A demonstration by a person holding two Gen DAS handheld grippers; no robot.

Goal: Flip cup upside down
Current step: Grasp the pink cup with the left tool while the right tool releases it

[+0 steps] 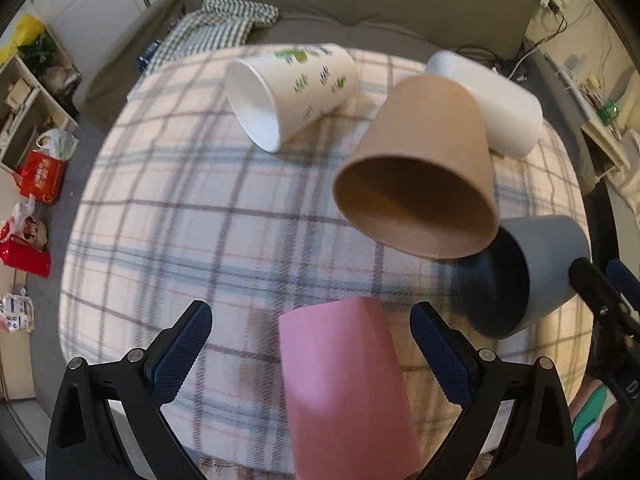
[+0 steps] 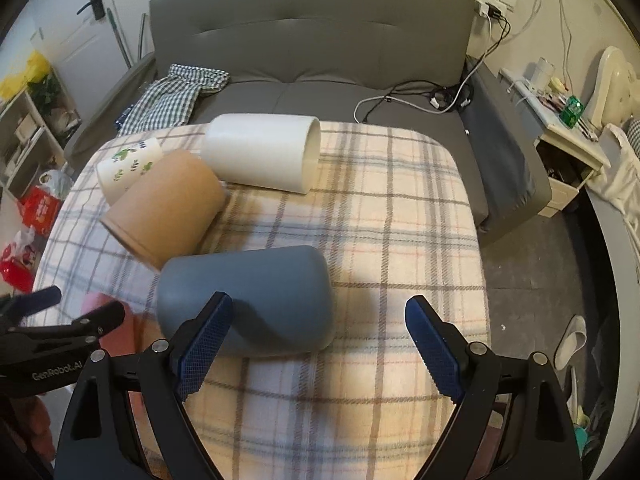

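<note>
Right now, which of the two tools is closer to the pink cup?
Left. The left tool is open with the pink cup between its fingers. The right tool is open farther right, by the blue cup, with the pink cup off to its left.

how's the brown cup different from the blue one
The brown cup is tan inside and out; the blue cup is grey-blue with a dark interior. The brown cup lies farther back, the blue cup nearest the right gripper. Both lie on their sides on the plaid cloth.

Grey sofa [image 2: 320,40], checked cloth [image 2: 172,92], slipper [image 2: 570,344]
</note>
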